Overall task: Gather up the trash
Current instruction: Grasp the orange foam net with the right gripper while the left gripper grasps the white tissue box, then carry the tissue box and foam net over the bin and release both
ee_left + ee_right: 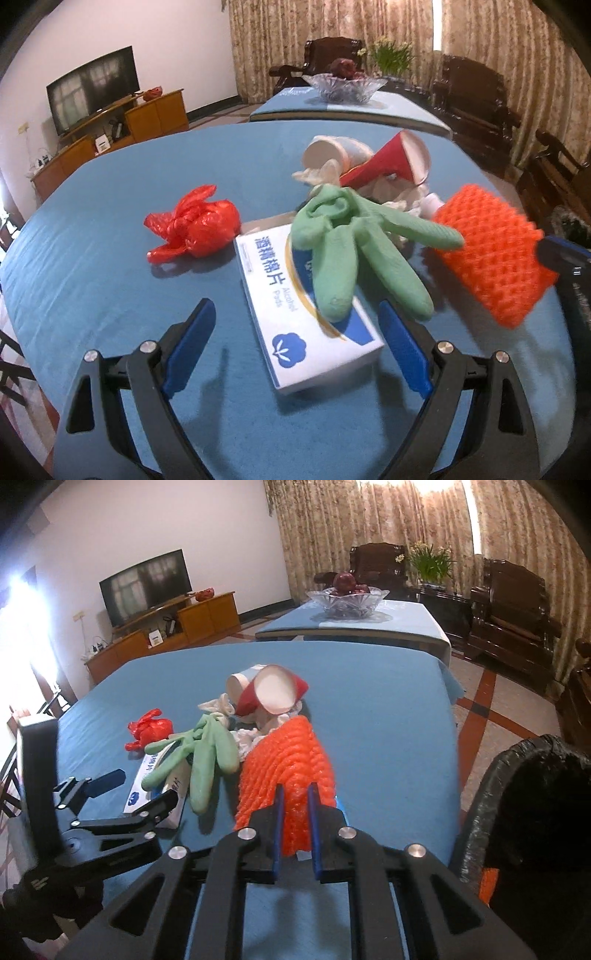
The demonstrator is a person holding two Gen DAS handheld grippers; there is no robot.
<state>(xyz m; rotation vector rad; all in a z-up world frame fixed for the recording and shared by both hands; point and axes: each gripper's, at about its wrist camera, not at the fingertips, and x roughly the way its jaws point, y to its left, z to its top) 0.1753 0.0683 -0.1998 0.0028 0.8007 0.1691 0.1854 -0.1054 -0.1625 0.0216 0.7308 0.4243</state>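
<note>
My right gripper (295,794) is shut on an orange foam net sleeve (288,760), lifted a little above the blue table (369,709); the sleeve also shows in the left wrist view (495,254). My left gripper (297,314) is open, its jaws either side of a white alcohol-pads box (295,314), and it also shows in the right wrist view (144,786). A green glove (351,243) lies across the box. A red plastic bag (195,225), white and red paper cups (399,155) and crumpled tissue (321,173) lie behind.
A bin lined with a black bag (524,805) stands at the table's right edge. A second blue table with a glass fruit bowl (347,598) is behind. Dark wooden chairs (513,605), a TV (147,583) and curtains surround.
</note>
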